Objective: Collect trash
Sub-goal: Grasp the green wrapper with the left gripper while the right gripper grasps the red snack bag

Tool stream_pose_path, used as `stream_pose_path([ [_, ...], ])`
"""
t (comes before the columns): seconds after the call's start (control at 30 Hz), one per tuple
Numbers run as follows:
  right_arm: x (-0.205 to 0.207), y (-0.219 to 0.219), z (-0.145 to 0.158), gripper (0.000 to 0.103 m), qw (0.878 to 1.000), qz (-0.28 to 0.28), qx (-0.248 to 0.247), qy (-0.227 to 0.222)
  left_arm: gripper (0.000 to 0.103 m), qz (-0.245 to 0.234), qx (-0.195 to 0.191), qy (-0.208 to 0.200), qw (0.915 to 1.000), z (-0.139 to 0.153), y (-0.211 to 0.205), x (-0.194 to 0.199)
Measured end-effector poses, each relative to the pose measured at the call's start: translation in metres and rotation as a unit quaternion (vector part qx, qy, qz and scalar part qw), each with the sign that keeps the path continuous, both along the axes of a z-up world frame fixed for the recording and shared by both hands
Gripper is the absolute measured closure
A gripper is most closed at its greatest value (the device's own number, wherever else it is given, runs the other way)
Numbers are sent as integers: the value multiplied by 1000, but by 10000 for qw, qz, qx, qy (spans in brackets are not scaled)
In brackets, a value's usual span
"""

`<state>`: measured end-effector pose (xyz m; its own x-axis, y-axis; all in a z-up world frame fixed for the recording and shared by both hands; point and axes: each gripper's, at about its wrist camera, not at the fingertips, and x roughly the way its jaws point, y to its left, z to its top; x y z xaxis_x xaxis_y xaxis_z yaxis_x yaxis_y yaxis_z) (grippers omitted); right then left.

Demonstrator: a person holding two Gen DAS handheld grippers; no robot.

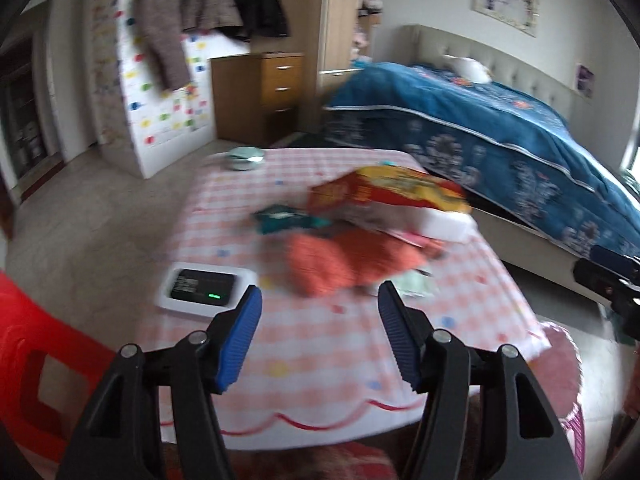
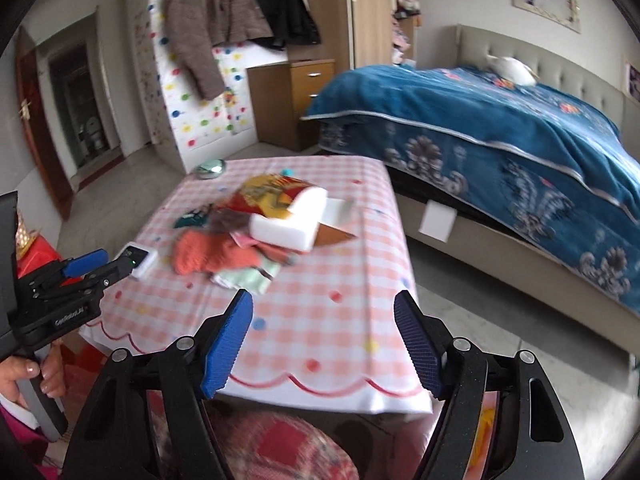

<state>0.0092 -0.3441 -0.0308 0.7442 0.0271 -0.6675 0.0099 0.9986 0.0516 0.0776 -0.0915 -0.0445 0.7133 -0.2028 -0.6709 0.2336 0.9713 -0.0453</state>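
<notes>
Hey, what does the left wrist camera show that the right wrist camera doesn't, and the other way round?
Only the left wrist view shows the red plastic chair at its left edge. Only the right wrist view shows the dark brown door, and the hand holding the left gripper. Both share the pink checked tablecloth, the crumpled orange cloth, the red and yellow snack bag, the white foam block, and the blue floral bedspread.

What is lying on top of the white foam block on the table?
A red and yellow box leans over the white foam block, covering its far end. Under the block, pink paper and an orange cloth show; anything else beneath is hidden.
</notes>
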Motion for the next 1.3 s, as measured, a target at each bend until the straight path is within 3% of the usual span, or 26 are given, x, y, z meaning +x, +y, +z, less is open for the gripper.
stream_pose_path([
  [0.17, 32, 23, 2, 36, 9996, 268, -28, -81, 44, 165, -24, 33, 9999, -1, 17, 28],
  [0.5, 102, 36, 13, 47, 9987, 421, -82, -264, 44, 171, -166, 403, 9989, -26, 6, 100],
  [0.7, 131, 30, 12, 47, 9989, 377, 14, -295, 60, 93, -11, 650, 9978, -48, -3, 138],
  [0.83, 139, 24, 7, 47, 9991, 340, 69, -245, 62, 17, -222, 882, 9959, -59, 3, 155],
  [0.9, 141, 20, 4, 47, 9992, 326, 132, -198, 62, -77, -324, 977, 9947, -65, 3, 160],
  [1.0, 143, 17, 1, 47, 9992, 306, 228, -129, 69, -148, -408, 1117, 9928, -72, 2, 166],
  [1.1, 138, 18, 3, 47, 9992, 321, 192, -146, 75, -126, -422, 1022, 9938, -68, 4, 163],
  [1.3, 125, 21, 8, 47, 9991, 342, 86, -213, 76, 0, -255, 639, 9976, -40, 14, 137],
])
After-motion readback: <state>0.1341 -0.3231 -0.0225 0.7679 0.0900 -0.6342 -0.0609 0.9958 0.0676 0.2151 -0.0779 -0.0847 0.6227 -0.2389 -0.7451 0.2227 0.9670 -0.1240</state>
